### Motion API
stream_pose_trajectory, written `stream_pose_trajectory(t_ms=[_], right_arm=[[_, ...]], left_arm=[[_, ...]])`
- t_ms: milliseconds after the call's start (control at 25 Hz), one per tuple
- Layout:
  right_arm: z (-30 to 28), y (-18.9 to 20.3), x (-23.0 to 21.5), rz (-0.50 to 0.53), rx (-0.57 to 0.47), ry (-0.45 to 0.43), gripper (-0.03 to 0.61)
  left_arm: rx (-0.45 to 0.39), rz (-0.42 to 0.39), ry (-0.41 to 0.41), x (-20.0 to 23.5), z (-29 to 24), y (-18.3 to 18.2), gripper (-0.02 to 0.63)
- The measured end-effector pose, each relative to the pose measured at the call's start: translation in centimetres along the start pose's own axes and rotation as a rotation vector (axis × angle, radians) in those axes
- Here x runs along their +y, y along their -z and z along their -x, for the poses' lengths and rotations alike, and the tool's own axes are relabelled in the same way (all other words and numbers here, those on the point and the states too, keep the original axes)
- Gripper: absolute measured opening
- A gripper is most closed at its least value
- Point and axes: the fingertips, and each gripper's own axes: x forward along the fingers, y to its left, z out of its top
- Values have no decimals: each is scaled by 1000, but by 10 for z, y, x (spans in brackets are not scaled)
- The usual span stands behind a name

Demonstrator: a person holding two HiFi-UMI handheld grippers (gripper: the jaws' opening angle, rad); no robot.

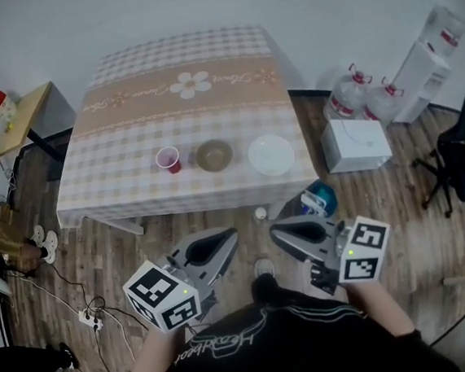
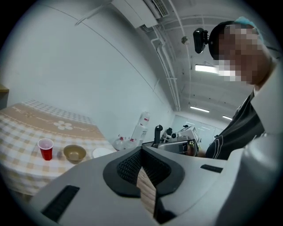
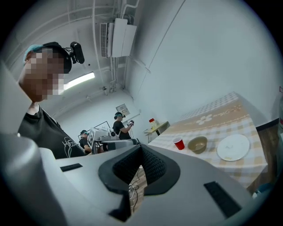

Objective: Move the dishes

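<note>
A red cup [image 1: 168, 159], a tan bowl [image 1: 214, 155] and a white plate [image 1: 271, 154] stand in a row near the front edge of the checked table [image 1: 131, 150]. Both grippers hang low in front of the person, well short of the table. My left gripper [image 1: 227, 237] is shut, its jaws meeting at the tips with nothing held. My right gripper [image 1: 279, 228] is shut too, empty. The left gripper view shows the cup [image 2: 45, 148], bowl [image 2: 74, 153] and plate [image 2: 102, 152] far off. The right gripper view shows the cup [image 3: 178, 143], bowl [image 3: 197, 144] and plate [image 3: 233, 147].
A small wooden side table [image 1: 20, 120] with a red-capped jar stands left of the table. Water jugs [image 1: 353, 96] and a white box [image 1: 356, 143] sit on the floor at the right, beside a black office chair [image 1: 463, 155]. Cables and a power strip [image 1: 90, 317] lie on the floor.
</note>
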Motion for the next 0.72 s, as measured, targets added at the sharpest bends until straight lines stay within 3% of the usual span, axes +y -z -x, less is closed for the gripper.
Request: stream_pose_trajectory(t_ms=[280, 720], right_arm=[[20, 22, 73, 113, -80, 76, 11], [28, 41, 106, 114, -102, 117, 11]], left_arm=[[-22, -25, 49, -58, 48, 23, -5], [-40, 13, 55, -76, 72, 35, -5]])
